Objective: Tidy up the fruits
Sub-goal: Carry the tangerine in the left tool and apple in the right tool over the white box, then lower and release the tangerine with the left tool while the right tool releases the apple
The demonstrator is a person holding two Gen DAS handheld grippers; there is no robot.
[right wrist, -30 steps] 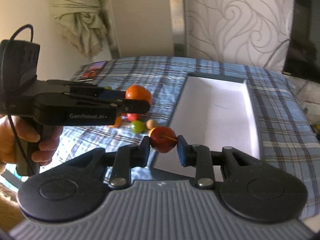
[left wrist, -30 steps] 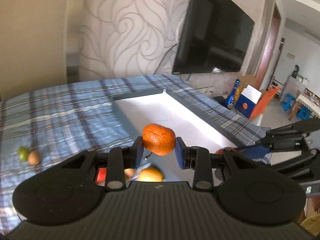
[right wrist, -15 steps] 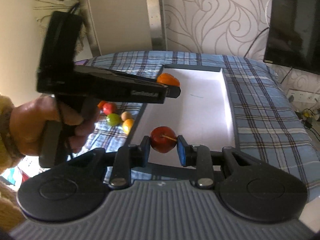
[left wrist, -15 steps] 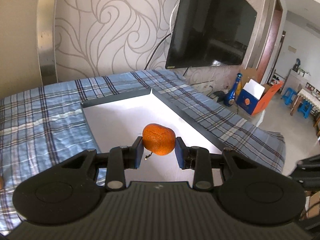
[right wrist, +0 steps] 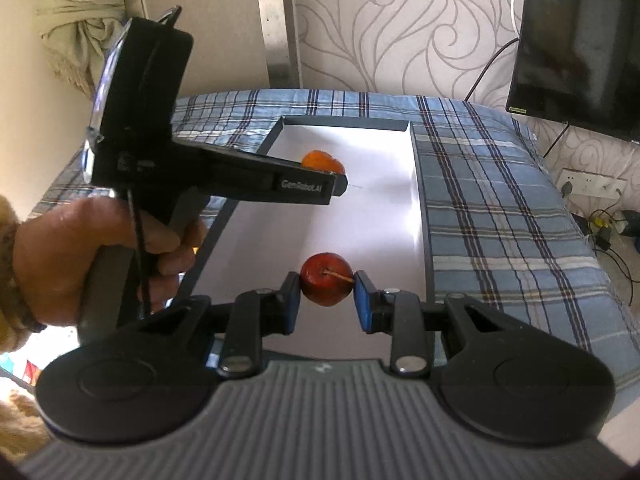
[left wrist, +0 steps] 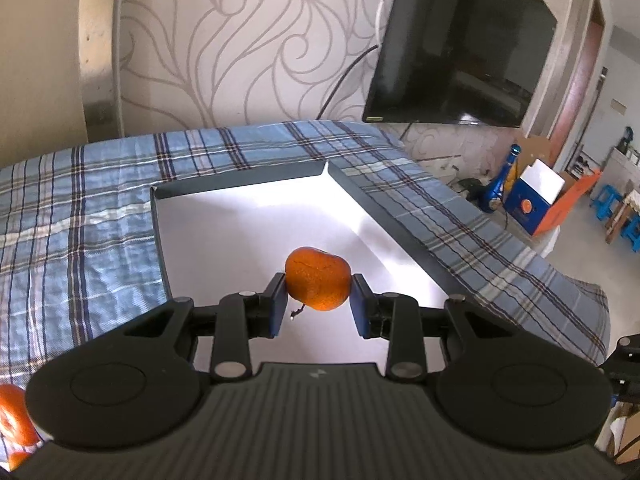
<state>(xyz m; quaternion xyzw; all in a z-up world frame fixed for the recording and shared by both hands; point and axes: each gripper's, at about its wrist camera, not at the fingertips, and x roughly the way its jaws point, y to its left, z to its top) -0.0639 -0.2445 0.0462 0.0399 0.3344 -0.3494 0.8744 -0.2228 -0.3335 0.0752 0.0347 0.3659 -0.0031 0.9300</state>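
My left gripper (left wrist: 318, 306) is shut on an orange tangerine (left wrist: 317, 279) and holds it above the white tray (left wrist: 240, 216). In the right wrist view the left gripper (right wrist: 336, 178) reaches over the tray's far left part (right wrist: 280, 130) with the tangerine (right wrist: 320, 159) in it. My right gripper (right wrist: 327, 300) is shut on a small red apple (right wrist: 326, 283) with a stem, above the near end of the tray. The tray's white floor holds no fruit that I can see.
The tray lies on a blue plaid cloth (left wrist: 80, 216). An orange fruit (left wrist: 14, 420) shows at the left wrist view's bottom left edge. A television (left wrist: 460, 52) hangs on the patterned wall behind. The table drops off at the right edge (left wrist: 560, 292).
Both grippers have moved forward over the tray with their fruits. The loose fruits on the cloth have slid out of both views behind the left gripper and hand.
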